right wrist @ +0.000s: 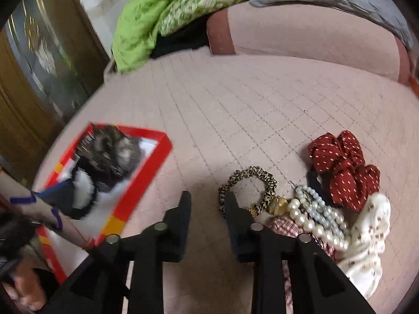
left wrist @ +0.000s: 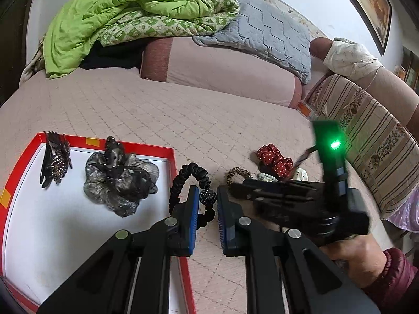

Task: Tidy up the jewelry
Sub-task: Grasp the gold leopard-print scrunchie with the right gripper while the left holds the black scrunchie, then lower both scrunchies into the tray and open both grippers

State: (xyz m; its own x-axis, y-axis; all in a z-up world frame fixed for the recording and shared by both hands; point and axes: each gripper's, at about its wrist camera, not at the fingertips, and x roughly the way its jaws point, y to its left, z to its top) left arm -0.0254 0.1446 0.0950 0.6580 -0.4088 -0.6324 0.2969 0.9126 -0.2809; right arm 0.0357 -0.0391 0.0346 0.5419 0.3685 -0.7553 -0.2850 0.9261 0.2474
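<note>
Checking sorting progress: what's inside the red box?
The red box holds a dark beaded hair claw and a grey-black organza scrunchie. The left gripper covers its near corner.

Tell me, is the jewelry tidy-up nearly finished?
Not yet. Done: a dark hair claw and a silvery grey scrunchie lie in the red box. In hand: the left gripper pinches a black beaded hair tie. Left: leopard scrunchie, pearls, red dotted scrunchie and white scrunchie on the bed, by the open right gripper.

soft even daylight, fisheye-bent edges, right wrist view motion-blurred
</note>
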